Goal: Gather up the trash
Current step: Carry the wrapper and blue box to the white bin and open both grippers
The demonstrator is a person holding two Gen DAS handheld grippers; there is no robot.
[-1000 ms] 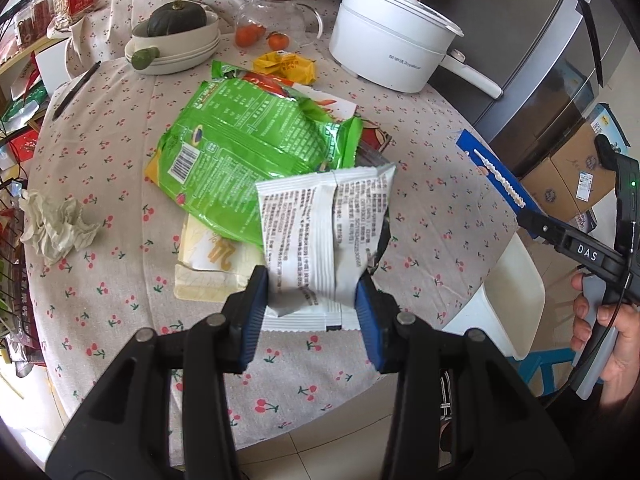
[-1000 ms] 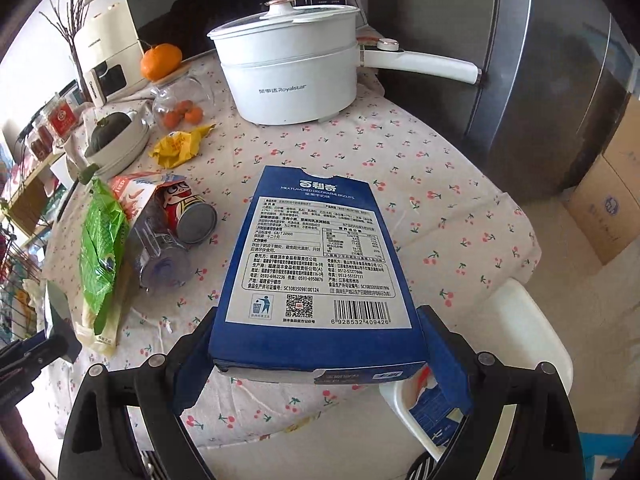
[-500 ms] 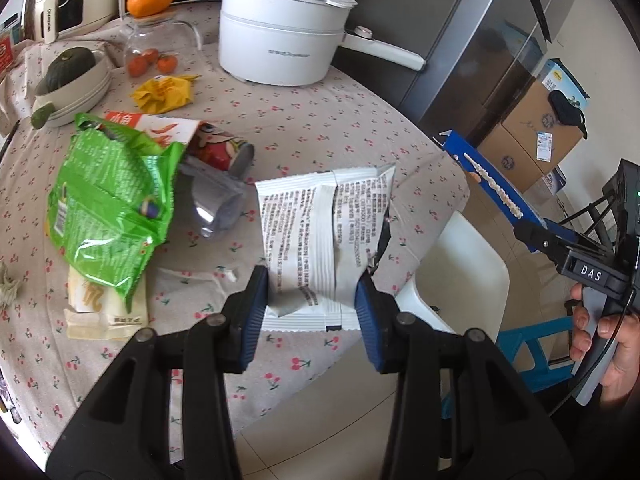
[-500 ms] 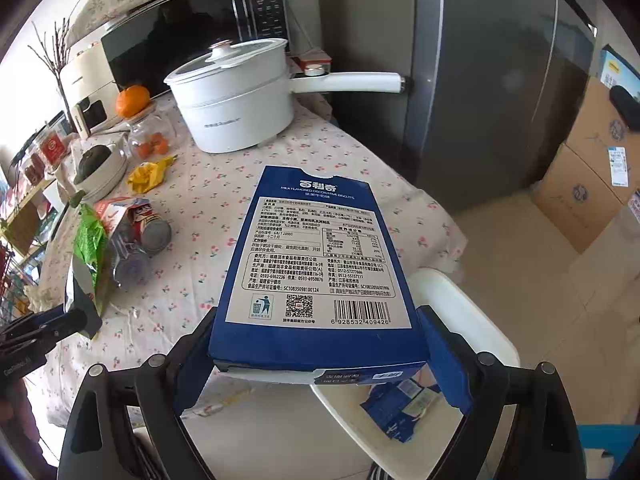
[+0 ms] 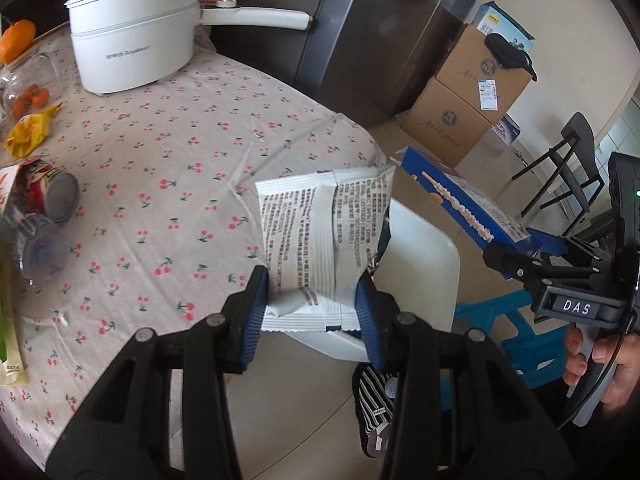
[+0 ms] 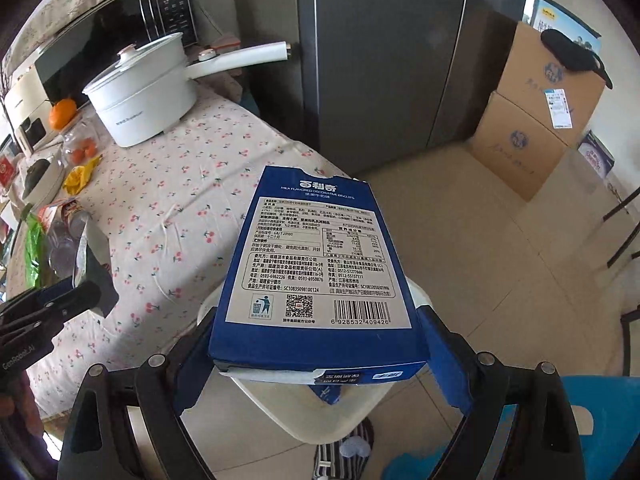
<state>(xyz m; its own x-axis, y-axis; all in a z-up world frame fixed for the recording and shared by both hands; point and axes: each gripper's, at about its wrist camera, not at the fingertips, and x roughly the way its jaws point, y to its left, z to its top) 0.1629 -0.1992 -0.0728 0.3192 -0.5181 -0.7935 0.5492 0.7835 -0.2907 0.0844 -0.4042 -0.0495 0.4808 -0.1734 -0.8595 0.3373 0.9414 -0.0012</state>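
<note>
My left gripper point(image 5: 312, 304) clamps a white snack wrapper point(image 5: 320, 236) between its blue pads, the printed back facing me and the packet standing up out of the jaws. My right gripper point(image 6: 316, 344) pinches a blue biscuit box point(image 6: 316, 268) by its long sides, label and barcode upward; from the left view that box point(image 5: 460, 204) juts out to the right, with my right hand point(image 5: 600, 364) on the handle below it.

Both loads hang past the rim of the round table point(image 5: 192, 184), whose cloth is pale with small red cherries. Below them sits a white bin point(image 6: 360, 396) on a beige tiled floor point(image 6: 500, 248), with a blue scrap lying inside it.

On the table, well apart from the tongs, stand a white electric pot point(image 5: 136, 36) with a long handle, a yellow wrapper point(image 5: 30, 136), a red can point(image 5: 52, 196) lying on its side and a clear cup point(image 5: 36, 252) beside it. A grey refrigerator point(image 6: 392, 48) rises behind the table, a microwave point(image 6: 108, 36) against the wall, stacked cardboard boxes point(image 6: 532, 120) to the right, and a blue plastic stool point(image 5: 500, 332) near the bin.
</note>
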